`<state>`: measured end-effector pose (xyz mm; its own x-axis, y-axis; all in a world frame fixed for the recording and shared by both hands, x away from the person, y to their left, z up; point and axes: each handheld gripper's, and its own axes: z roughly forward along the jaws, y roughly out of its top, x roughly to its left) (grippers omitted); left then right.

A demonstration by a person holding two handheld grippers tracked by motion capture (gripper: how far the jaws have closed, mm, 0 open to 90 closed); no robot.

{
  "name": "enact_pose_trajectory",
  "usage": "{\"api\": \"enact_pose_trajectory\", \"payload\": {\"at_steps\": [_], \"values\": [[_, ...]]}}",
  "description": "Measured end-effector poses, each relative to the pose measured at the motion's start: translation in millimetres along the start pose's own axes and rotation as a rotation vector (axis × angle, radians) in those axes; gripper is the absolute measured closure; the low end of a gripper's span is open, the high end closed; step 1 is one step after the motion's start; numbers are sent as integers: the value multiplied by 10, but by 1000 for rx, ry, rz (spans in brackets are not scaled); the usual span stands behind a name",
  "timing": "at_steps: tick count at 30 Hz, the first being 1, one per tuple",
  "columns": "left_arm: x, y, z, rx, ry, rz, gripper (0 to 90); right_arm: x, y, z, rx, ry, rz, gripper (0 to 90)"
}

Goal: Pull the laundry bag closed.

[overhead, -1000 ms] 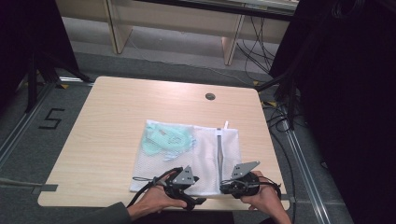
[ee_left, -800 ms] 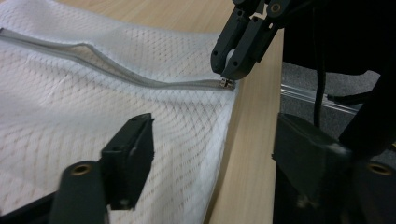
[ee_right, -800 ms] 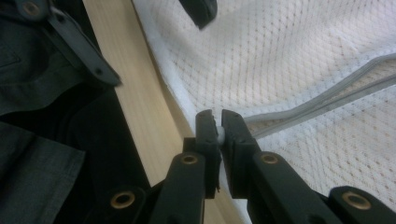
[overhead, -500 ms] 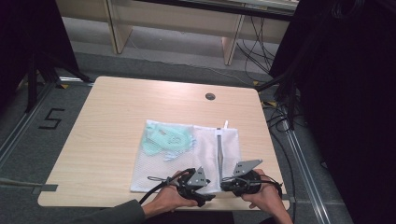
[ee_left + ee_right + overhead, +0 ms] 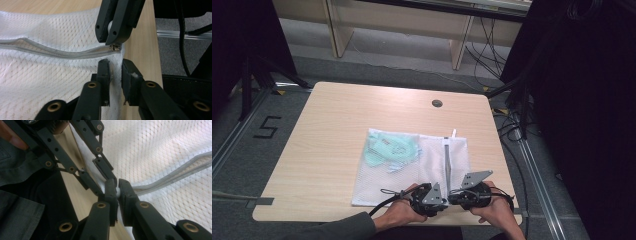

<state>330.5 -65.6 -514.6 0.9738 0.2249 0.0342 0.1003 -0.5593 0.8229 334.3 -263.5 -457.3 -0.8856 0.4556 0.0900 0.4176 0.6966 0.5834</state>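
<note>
At the near edge of the desk point(image 5: 322, 130), the white mesh bag point(image 5: 412, 172) is lying flat while the right gripper point(image 5: 117, 191) is pinching its zipper pull point(image 5: 115, 47) and the left gripper point(image 5: 115, 75), just beside it, has just been closing onto the mesh edge between its jaws.

The high view looks forward and down from above the person's side, taking in the whole surface point(image 5: 337, 125) from well back. Each gripper view sits very close, looking along its own jaws. Both share the white mesh bag's point(image 5: 50, 32) zipper end point(image 5: 175, 176) at the near edge.
</note>
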Motion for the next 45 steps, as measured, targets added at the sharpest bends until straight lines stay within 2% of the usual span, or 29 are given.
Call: {"api": "enact_pose_trajectory", "payload": {"at_steps": [1, 4, 6, 7, 9, 10, 15, 17, 19, 22, 23, 26, 30, 31, 32, 35, 36, 39, 40, 42, 45], "values": [[2, 5, 3, 21, -5, 33, 793, -6, 1, 0, 1, -6, -6, 865], [-1, 6, 10, 22, -7, 37, 840, 1, 3, 1, 2, -1, -1, 865], [6, 11, 8, 33, -2, 57, 859, 1, 0, -1, 2, -5, 7, 865], [-4, 10, 14, 29, -1, 54, 866, 7, -10, 25, -28, -7, 15, 865], [-12, 13, 19, 30, -7, 53, 872, 10, -8, 16, -18, -8, 17, 865], [-13, 13, 18, 30, -6, 51, 875, 1, 1, -2, 3, -4, 6, 865], [-4, 11, 8, 21, -6, 62, 883, -28, 1, 3, -9, -3, -5, 865], [0, 9, 7, 23, -7, 56, 884, -49, -4, 30, -27, -2, -26, 865], [7, 7, 5, 33, -9, 69, 885, -67, -9, 21, -4, -3, -16, 866], [1, 3, 13, 33, -12, 71, 886, -93, -17, 40, 1, 6, -16, 865], [3, -1, 17, 37, -11, 72, 886, -86, -19, 48, 6, 12, -3, 865], [8, -4, 12, 45, -13, 76, 886, -117, -13, 71, 4, 19, -21, 866], [8, -12, 21, 41, -19, 54, 886, -113, -9, 80, 15, 20, -5, 866], [23, -10, 19, 45, -18, 75, 886, -132, -4, 92, 13, 24, -28, 866], [18, -18, 23, 47, -20, 56, 886, -121, -6, 99, 16, 26, -15, 866], [33, -21, 23, 53, -33, 57, 887, -147, -6, 120, 19, 29, -30, 866], [30, -26, 22, 52, -36, 41, 888, -151, -7, 130, 20, 34, -30, 865], [35, -27, 25, 49, -33, 51, 889, -159, -6, 137, 26, 30, -29, 866], [34, -28, 24, 52, -34, 52, 888, -162, -10, 147, 25, 45, -14, 866], [24, -34, 25, 56, -36, 41, 888, -184, -13, 165, 24, 52, -27, 866], [24, -39, 23, 60, -39, 38, 889, -175, -9, 173, 28, 53, -22, 865]]}}
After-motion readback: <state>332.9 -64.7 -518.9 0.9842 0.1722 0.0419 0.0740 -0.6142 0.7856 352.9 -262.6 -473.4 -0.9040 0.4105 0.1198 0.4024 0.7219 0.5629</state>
